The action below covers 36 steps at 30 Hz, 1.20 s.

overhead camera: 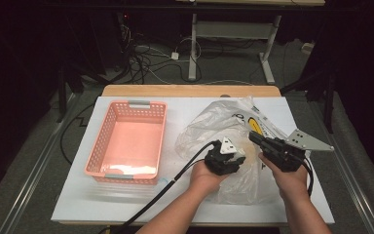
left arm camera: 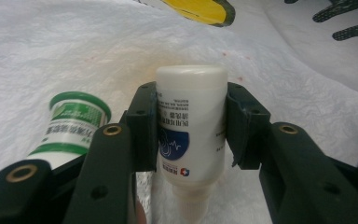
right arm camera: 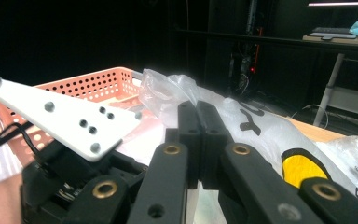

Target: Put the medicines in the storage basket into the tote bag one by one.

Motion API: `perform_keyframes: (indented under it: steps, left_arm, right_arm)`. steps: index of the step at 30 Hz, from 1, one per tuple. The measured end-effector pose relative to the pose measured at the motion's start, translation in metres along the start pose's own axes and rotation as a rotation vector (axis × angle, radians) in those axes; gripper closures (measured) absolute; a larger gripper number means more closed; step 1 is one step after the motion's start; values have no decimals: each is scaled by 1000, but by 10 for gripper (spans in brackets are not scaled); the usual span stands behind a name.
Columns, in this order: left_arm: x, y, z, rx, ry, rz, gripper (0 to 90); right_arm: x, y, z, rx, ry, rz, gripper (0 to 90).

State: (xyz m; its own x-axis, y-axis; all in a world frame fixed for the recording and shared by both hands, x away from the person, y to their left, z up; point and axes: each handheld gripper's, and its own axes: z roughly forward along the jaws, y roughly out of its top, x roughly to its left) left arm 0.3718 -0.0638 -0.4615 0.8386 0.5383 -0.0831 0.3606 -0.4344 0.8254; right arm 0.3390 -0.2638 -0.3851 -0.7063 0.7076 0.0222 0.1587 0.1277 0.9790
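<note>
High view: person's forearms enter at the near edge of the white table (overhead camera: 126, 204). Left gripper (overhead camera: 225, 158) and right gripper (overhead camera: 268, 146) sit over a crumpled white plastic bag (overhead camera: 209, 126) on the right half. Pink basket (overhead camera: 129, 141) on the left half, apart from the bag.

Left gripper view: jaws clamped on a white bottle (left arm camera: 191, 130), cap end toward the camera. Green-capped bottle (left arm camera: 72, 123) lies just beside it on the bag.

Right gripper view: jaws pressed together, nothing between them, bag and basket beyond.
</note>
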Motion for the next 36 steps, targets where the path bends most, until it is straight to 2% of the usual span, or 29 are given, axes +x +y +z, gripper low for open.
perform_keyframes:
  steps: [2,8,16,19,22,27,30,36]
  left_arm:
    - [-1,1,5,2,-3,0,576]
    - [1,1,15,-2,25,-12,575]
    - [1,0,22,3,22,-19,572]
    - [1,1,21,5,23,-27,504]
    - [2,2,15,19,20,-29,446]
    - [1,-3,-3,16,5,-31,438]
    - [-1,-10,-17,9,4,-34,438]
    - [-2,-33,-51,45,30,5,438]
  right_arm:
    - [0,0,0,-1,0,0,900]
    - [-1,-2,0,5,-1,6,900]
    - [-1,-2,0,5,-2,5,900]
    - [-1,-2,1,7,-1,0,900]
    - [0,-2,1,9,1,0,900]
    - [0,-2,0,11,1,1,900]
    - [-1,-3,0,12,0,6,900]
    - [-1,-3,-1,12,-2,4,900]
